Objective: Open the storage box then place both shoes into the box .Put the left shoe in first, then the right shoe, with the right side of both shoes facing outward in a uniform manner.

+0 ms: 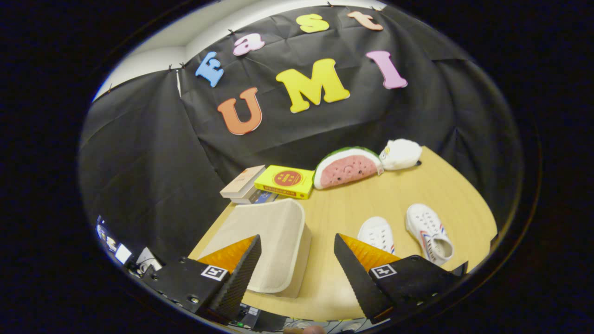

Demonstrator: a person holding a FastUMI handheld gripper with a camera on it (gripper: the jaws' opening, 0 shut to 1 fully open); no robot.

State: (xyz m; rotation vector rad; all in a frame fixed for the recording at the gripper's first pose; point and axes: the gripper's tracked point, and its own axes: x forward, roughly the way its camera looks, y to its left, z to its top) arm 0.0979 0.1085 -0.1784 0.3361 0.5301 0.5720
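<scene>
Gripper view: the gripper [297, 241] is held above the near edge of a round wooden tabletop [417, 185], its jaws standing wide apart with nothing between them. No finger touches any item.

Storage box [274, 241]: a cream fabric box with its lid closed, resting on the tabletop just ahead of the left finger, which overlaps its near left corner in the picture. Whether there is contact there cannot be told.

Shoes: two white shoes lie on the tabletop to the right of the box, apart from it. The nearer shoe [377, 234] sits just beyond the tip of the right finger, partly hidden behind it. The farther shoe [429, 232] lies beside it to the right, showing red and blue stripes on its side. The two are close but not touching. Which is left and which is right cannot be told.

Far side of the tabletop, against the black cloth wall: a stack of books [243, 185], a yellow box [284, 182] just beside it, a watermelon-slice plush [347, 167], and a white plush [401, 154] touching the watermelon's right end.
</scene>
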